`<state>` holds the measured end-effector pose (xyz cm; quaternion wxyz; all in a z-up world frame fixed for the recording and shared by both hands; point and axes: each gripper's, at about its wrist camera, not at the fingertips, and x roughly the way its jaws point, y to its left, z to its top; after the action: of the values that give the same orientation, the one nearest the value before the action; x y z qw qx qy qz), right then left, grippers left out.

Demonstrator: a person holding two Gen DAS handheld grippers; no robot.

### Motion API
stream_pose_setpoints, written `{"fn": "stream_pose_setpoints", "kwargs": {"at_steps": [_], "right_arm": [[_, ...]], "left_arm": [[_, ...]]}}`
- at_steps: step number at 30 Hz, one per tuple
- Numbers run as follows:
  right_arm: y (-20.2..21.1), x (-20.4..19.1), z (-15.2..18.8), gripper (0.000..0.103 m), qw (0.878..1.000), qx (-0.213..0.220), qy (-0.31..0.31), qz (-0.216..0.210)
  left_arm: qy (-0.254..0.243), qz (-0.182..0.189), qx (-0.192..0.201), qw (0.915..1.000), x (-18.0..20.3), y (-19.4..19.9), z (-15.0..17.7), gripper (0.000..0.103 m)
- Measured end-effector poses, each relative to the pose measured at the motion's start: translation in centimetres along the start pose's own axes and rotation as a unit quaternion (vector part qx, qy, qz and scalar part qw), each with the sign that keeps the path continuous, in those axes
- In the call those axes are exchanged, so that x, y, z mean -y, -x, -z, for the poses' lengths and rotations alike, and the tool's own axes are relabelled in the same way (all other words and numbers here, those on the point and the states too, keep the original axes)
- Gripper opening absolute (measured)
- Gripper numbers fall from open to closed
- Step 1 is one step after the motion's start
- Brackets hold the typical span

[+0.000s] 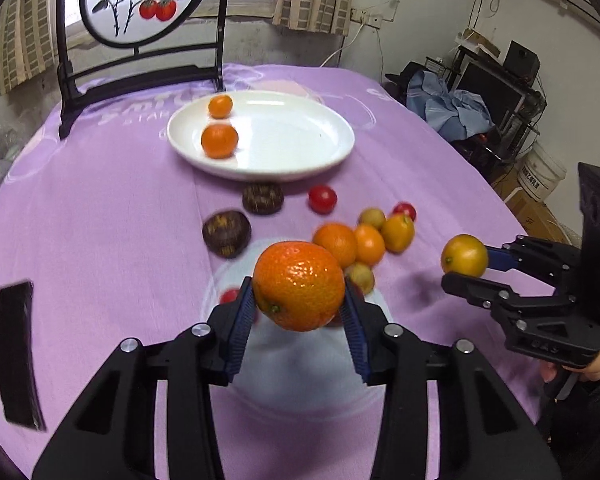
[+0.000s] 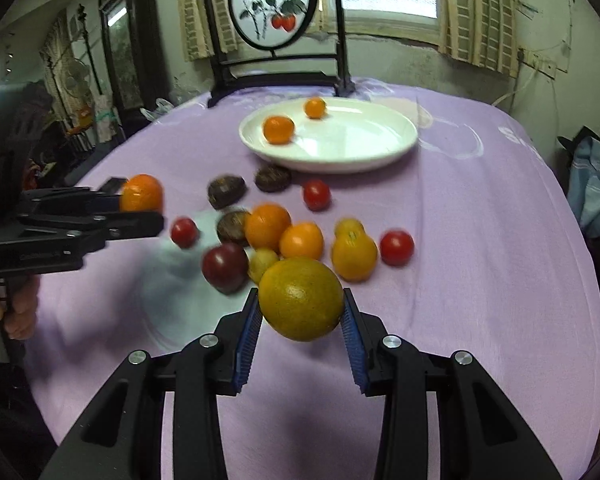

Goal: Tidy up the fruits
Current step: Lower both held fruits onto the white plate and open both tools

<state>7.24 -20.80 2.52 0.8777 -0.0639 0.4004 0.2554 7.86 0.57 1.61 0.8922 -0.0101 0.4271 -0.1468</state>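
Note:
My left gripper (image 1: 299,294) is shut on an orange mandarin (image 1: 299,285) and holds it above the purple cloth; it also shows in the right wrist view (image 2: 142,200). My right gripper (image 2: 300,306) is shut on a yellow-orange citrus (image 2: 300,298), seen from the left wrist view (image 1: 464,255) at the right. A white plate (image 1: 300,160) at the far middle holds two small oranges (image 1: 219,141). A loose pile of oranges (image 2: 268,226), cherry tomatoes (image 2: 396,247) and dark brown fruits (image 2: 226,191) lies between the grippers and the plate (image 2: 360,160).
A black-framed round painted screen (image 2: 276,8) stands behind the plate. A flat black object (image 1: 16,356) lies on the cloth at the left. The round table's edge (image 2: 580,240) drops off to the right, with clutter and buckets beyond.

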Motion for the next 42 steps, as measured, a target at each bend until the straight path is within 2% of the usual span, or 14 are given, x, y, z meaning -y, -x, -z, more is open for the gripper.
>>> {"fn": "stream_pose_setpoints", "kwargs": {"at_steps": [4,6,9,11,13,18,26,27,30,32,34,37,39,42], "right_arm": [[0.2,-0.2,-3.4,0.04,0.999,0.036,0.022,0.01],[-0.5,0.3,-5.4,0.04,0.999,0.045,0.023,0.008],[-2.2,1.2,-7.7,0.04,0.998,0.049,0.02,0.018],[-4.0,2.2,-9.1,0.04,0.999,0.045,0.012,0.021],[-5.8,2.9,-10.0,0.04,0.999,0.034,0.006,0.026],[-9.3,4.2,-10.8,0.04,0.999,0.014,0.005,0.032],[-13.4,4.9,-11.5,0.041,0.999,-0.026,0.022,0.042],[-13.6,4.8,-11.5,0.044,0.998,-0.029,0.024,0.042],[-13.1,4.9,-11.5,0.055,0.999,-0.014,0.017,0.047],[-12.3,5.2,-11.2,0.059,0.999,-0.006,0.003,0.034],[-11.2,5.4,-10.7,0.059,0.999,-0.001,-0.003,0.038],[-9.3,5.3,-9.5,0.062,0.999,0.008,-0.01,0.043],[-7.9,5.2,-8.7,0.07,0.999,0.022,-0.013,0.046],[-6.0,4.5,-7.5,0.07,0.998,0.035,-0.007,0.058]], "left_arm": [[-0.003,-0.006,0.021,0.9997,-0.2,-0.5,-4.1,0.042],[0.001,0.002,0.028,0.9996,-0.5,-1.4,-6.3,0.042],[0.016,0.001,0.024,0.9996,-1.0,-3.3,-8.9,0.042],[0.03,0.013,0.01,0.9994,-1.6,-5.6,-10.5,0.042],[0.041,0.019,-0.006,0.9989,-2.0,-7.6,-11.5,0.042],[0.046,0.007,-0.031,0.9984,-3.0,-12.0,-12.9,0.042],[0.047,-0.021,-0.056,0.9971,-3.9,-15.7,-13.4,0.042],[0.05,-0.023,-0.059,0.9967,-4.0,-16.0,-13.4,0.043],[0.063,-0.031,-0.057,0.9959,-4.0,-15.7,-13.7,0.055],[0.075,-0.023,-0.047,0.9958,-4.2,-14.6,-13.8,0.079],[0.086,-0.02,-0.03,0.9956,-4.2,-13.0,-13.7,0.081],[0.076,-0.023,-0.019,0.9967,-3.5,-10.8,-12.8,0.086],[0.064,-0.043,-0.015,0.9969,-3.0,-9.7,-11.7,0.088],[0.048,-0.063,-0.018,0.9967,-2.5,-8.2,-9.7,0.088]]}}
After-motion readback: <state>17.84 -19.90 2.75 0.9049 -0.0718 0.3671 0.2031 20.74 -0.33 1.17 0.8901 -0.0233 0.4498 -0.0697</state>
